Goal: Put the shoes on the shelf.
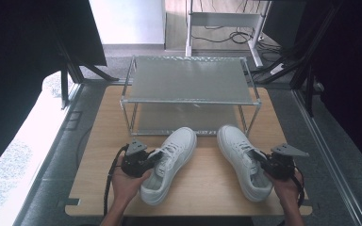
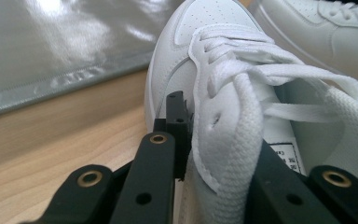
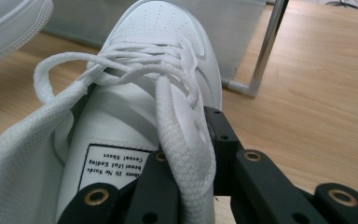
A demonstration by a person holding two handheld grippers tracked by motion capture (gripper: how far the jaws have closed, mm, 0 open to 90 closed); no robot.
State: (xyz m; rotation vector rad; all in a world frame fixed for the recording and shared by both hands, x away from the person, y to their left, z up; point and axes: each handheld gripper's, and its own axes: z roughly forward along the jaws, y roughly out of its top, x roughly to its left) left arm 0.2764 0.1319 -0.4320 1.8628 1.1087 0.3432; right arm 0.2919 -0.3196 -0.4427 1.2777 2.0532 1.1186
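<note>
The left gripper (image 1: 152,162) was clamped on the side collar of the left white sneaker (image 1: 169,162), one jaw inside the opening and one outside; the right gripper (image 1: 262,161) pinched the collar of the right white sneaker (image 1: 242,160) likewise; both shoes sat on the wooden table (image 1: 207,181), toes pointing toward the metal shoe rack (image 1: 191,80), slightly apart from each other
</note>
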